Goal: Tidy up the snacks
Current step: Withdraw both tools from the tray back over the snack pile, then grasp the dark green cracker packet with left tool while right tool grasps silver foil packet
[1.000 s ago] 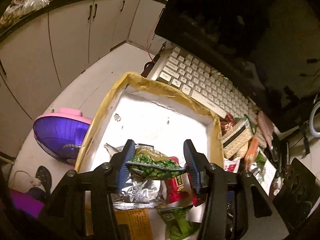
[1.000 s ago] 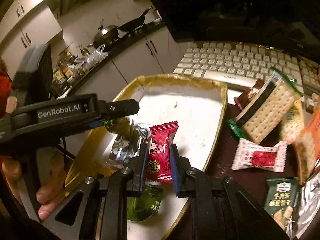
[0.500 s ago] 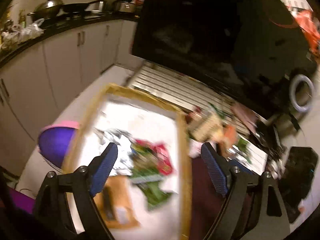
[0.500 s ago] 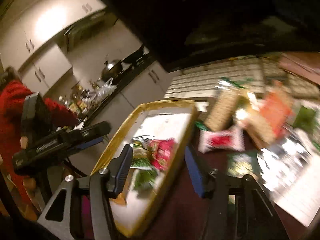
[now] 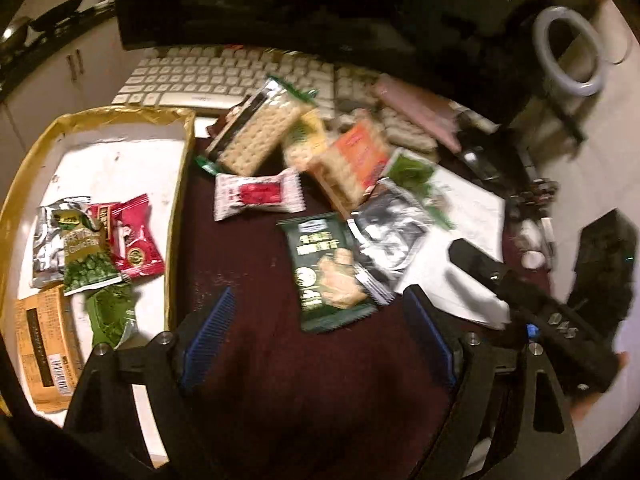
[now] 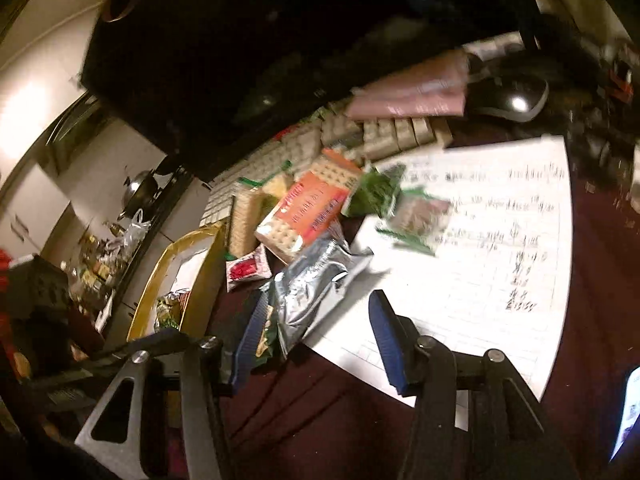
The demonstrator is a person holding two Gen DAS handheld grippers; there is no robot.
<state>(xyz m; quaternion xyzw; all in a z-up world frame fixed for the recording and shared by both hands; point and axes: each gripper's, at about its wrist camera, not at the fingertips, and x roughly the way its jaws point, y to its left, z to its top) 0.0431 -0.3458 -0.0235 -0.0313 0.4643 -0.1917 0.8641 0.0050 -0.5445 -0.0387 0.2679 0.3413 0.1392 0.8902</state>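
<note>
Left gripper [image 5: 316,336] jaws gape wide and empty above the dark maroon worktop [image 5: 248,264]. Just beyond lies a flat green biscuit packet [image 5: 326,270], long axis running away from the jaws. Right gripper [image 6: 316,344] jaws, half-spread and lately narrowing, hold nothing, over a crinkled silver foil pouch [image 6: 312,292]. Left, a gold-rimmed box [image 5: 178,216] holds glossy packets.

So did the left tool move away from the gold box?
Yes. The left tool slid right, off the gold box, and now hangs open over the dark tabletop.
</note>
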